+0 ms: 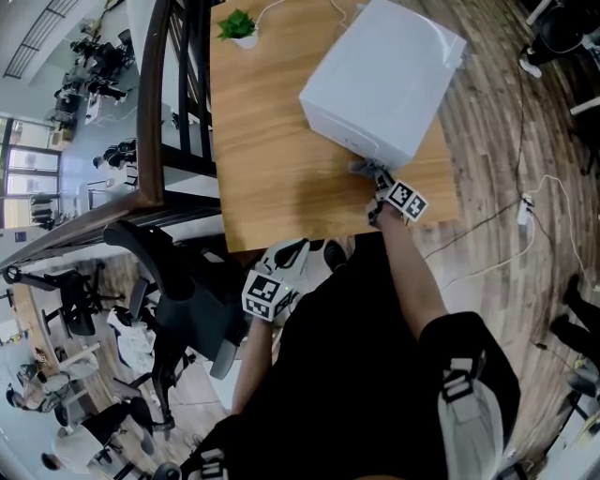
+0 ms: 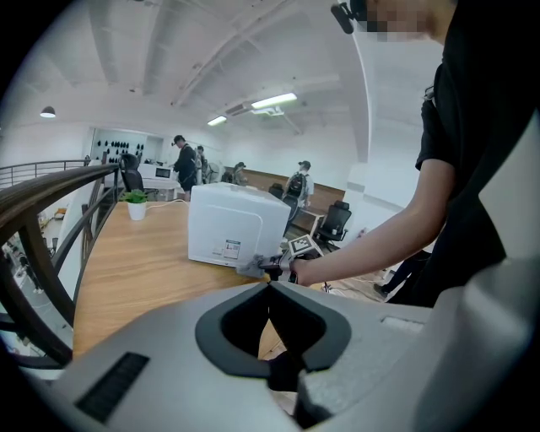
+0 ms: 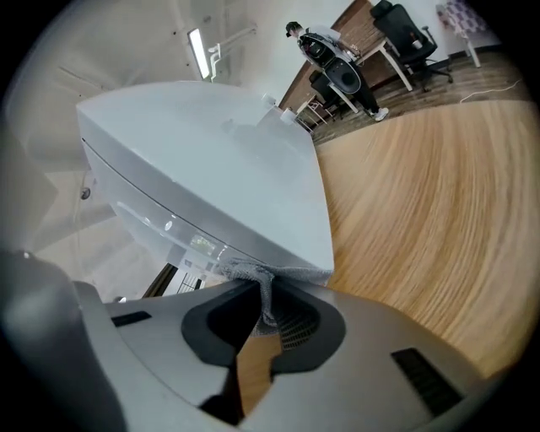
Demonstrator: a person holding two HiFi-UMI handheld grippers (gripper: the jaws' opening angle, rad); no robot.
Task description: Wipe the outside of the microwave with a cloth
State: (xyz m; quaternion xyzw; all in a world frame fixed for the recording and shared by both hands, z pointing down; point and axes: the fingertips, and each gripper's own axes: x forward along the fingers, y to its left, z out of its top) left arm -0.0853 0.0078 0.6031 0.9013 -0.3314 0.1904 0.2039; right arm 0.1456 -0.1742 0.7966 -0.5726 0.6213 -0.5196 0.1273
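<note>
A white microwave (image 1: 384, 80) (image 2: 236, 224) (image 3: 211, 177) stands at the right end of a wooden table (image 1: 272, 169). My right gripper (image 1: 380, 183) (image 2: 283, 266) (image 3: 263, 291) is shut on a grey cloth (image 1: 364, 169) (image 2: 251, 267) (image 3: 278, 272). The cloth is pressed to the lower edge of the microwave's near side. My left gripper (image 1: 305, 255) (image 2: 270, 287) hangs off the table's near edge, close to the person's body. Its jaws meet with nothing between them.
A small potted plant (image 1: 239, 25) (image 2: 135, 202) sits at the table's far end. A dark railing (image 1: 155, 103) runs along the left side, with an office chair (image 1: 178, 300) below it. Cables (image 1: 525, 206) lie on the floor at right. People (image 2: 186, 160) stand far behind.
</note>
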